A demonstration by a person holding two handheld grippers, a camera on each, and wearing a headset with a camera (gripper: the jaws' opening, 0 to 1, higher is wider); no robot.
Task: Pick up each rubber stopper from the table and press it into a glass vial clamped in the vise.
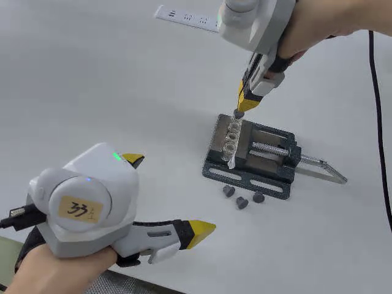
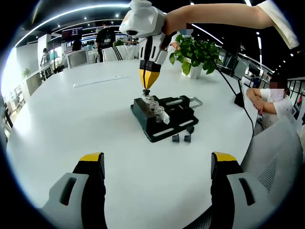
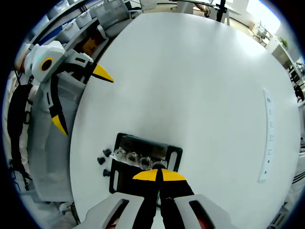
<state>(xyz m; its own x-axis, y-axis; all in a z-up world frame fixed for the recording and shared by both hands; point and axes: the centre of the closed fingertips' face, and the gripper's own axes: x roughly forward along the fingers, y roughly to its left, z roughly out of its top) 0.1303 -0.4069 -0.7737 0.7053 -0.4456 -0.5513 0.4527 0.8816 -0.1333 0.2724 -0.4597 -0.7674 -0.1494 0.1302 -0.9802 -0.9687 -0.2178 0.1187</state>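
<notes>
One stopper (image 1: 238, 114) between jaws of right gripper (image 1: 241, 109)

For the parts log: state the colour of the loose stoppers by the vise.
Rubber stoppers: dark grey, clearest in the head view.

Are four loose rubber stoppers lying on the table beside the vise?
No, just three stoppers lie on the table, next to the vise.
</notes>
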